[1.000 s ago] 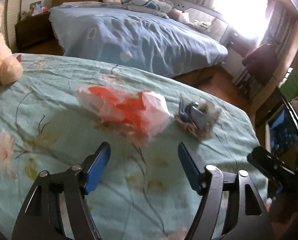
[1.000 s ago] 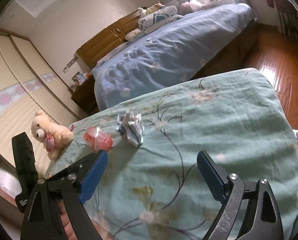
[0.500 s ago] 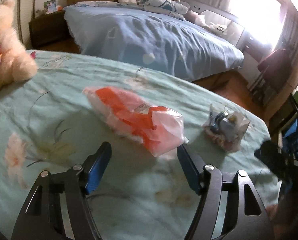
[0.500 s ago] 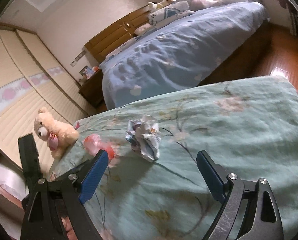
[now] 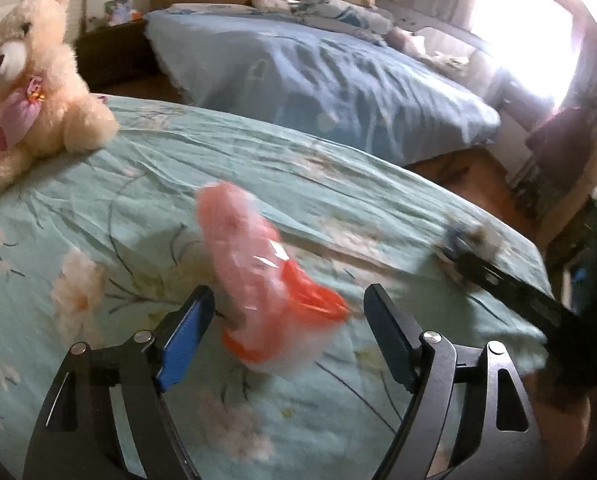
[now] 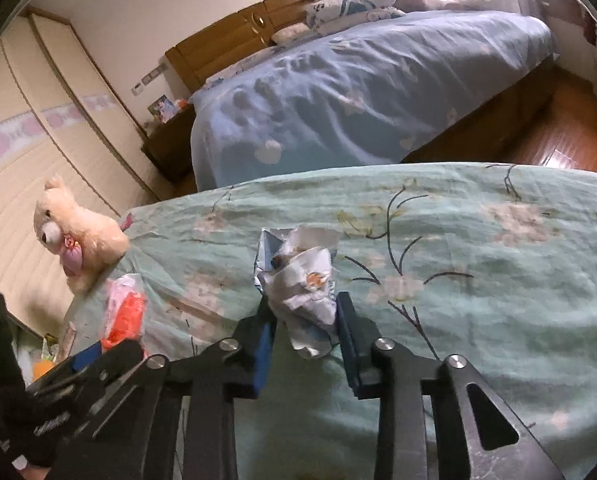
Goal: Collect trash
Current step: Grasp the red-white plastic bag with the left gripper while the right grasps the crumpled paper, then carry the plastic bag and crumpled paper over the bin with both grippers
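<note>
While its jaws are closing, the right claw (image 6: 304, 320) has a crumpled white and blue wrapper (image 6: 298, 276) between its blue pads, both of which sit against the wrapper's lower end; the rest of the wad stands up past the fingertips. The wrapper lies on the mint-green floral bedspread (image 6: 478, 280), about midway along the bed's far edge in the right wrist view.

The left claw (image 5: 288, 312) stands wide, its jaws opening, with a blurred pink and orange plastic bag (image 5: 258, 276) lying between the two pads and reaching beyond them; neither pad presses on it. The bag rests on the same bedspread (image 5: 138, 184). In the right wrist view that bag (image 6: 124, 308) shows to the left of the wrapper, with the left claw's dark frame in front of it.

A cream teddy bear (image 5: 30, 76) with a pink bow sits near the bedspread's far left corner, well apart from both pieces of trash. Beyond a strip of wooden floor (image 6: 570, 128) lies a second bed with a blue cover (image 6: 358, 92) and a wooden headboard (image 6: 234, 48).
</note>
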`<state>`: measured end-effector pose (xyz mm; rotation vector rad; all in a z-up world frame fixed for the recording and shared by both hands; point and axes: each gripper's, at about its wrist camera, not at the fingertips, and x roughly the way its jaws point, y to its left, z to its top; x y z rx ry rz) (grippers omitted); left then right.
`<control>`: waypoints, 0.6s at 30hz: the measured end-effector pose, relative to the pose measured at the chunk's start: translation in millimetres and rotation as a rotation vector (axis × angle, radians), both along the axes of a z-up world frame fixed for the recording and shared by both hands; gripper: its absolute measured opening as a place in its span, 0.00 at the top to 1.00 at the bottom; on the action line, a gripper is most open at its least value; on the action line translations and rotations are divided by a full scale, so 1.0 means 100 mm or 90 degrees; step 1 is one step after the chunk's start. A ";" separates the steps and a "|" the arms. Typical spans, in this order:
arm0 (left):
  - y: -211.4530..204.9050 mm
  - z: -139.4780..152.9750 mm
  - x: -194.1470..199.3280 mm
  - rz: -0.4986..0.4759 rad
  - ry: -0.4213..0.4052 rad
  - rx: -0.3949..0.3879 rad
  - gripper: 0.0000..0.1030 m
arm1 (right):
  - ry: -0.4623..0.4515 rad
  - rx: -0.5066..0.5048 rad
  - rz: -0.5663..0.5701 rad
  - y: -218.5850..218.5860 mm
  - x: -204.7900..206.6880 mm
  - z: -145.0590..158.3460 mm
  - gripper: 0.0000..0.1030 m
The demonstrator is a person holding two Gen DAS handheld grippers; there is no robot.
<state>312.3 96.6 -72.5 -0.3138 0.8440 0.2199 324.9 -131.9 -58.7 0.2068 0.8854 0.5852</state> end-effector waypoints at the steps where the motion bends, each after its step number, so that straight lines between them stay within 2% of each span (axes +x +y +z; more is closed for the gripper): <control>1: 0.03 -0.01 0.02 0.009 -0.001 0.000 0.24 | -0.005 -0.004 -0.003 -0.02 -0.04 0.02 0.75; 2: 0.05 -0.02 0.03 0.017 -0.002 0.000 0.24 | -0.006 -0.003 -0.003 -0.04 -0.07 0.03 0.76; 3: 0.08 -0.04 0.02 0.020 -0.003 -0.001 0.33 | -0.007 0.000 -0.003 -0.07 -0.12 0.04 0.76; 4: 0.10 -0.05 0.03 0.018 -0.002 -0.006 0.46 | -0.005 0.004 -0.004 -0.10 -0.17 0.05 0.76; 8: 0.08 -0.06 -0.03 -0.001 -0.013 0.001 0.52 | 0.000 0.027 -0.015 -0.24 -0.35 0.09 0.76; 12: -0.02 -0.02 -0.21 -0.035 -0.027 -0.016 0.59 | 0.005 0.053 -0.028 -0.37 -0.58 0.13 0.76; 18: -0.33 0.10 -0.54 -0.106 -0.048 -0.028 0.62 | 0.001 0.065 -0.048 -0.58 -0.94 0.18 0.76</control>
